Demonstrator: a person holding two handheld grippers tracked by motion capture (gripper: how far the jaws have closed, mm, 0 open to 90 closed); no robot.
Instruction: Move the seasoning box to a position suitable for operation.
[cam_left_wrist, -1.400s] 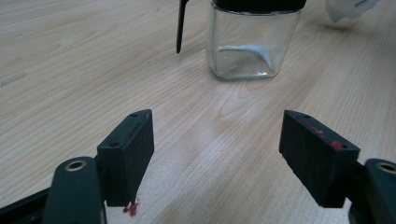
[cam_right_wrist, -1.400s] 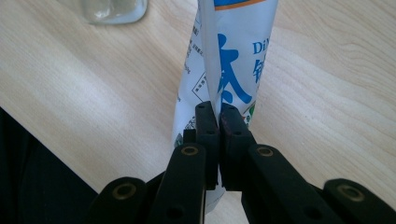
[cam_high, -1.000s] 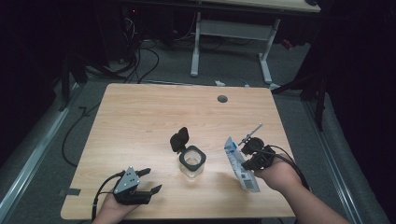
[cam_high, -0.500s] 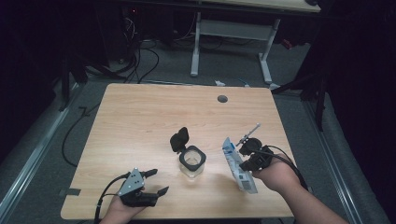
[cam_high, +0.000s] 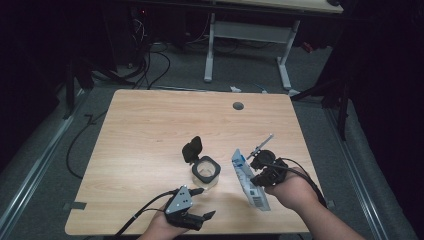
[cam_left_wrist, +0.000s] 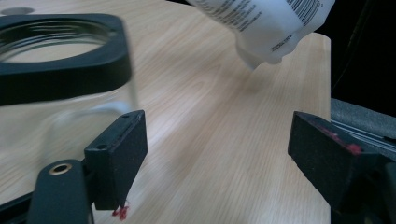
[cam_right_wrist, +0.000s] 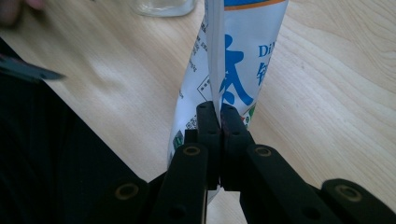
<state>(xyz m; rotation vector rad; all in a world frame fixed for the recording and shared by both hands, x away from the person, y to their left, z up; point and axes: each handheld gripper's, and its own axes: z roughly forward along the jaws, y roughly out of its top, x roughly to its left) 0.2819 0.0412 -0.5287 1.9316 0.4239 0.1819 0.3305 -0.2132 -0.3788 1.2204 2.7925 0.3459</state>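
A clear jar (cam_high: 205, 172) with a black rim stands mid-table, its black flip lid (cam_high: 192, 149) tipped open behind it. My right gripper (cam_high: 253, 176) is shut on a white and blue pouch (cam_high: 248, 184), pinching its back seam (cam_right_wrist: 215, 95) between closed jaws. The pouch hangs just right of the jar, its lower end near the table's front. My left gripper (cam_high: 204, 203) is open near the front edge, just left of and below the jar. In the left gripper view the jar (cam_left_wrist: 60, 60) looms at left, and the pouch (cam_left_wrist: 261, 23) hangs beyond the spread jaws.
The wooden table (cam_high: 150, 125) has a round cable hole (cam_high: 238, 106) near its far edge. Cables trail off the front left. Another desk's white legs (cam_high: 210, 50) stand on the dark floor behind.
My left gripper has moved right along the front edge toward the jar. My right gripper has brought the pouch slightly left, closer to the jar.
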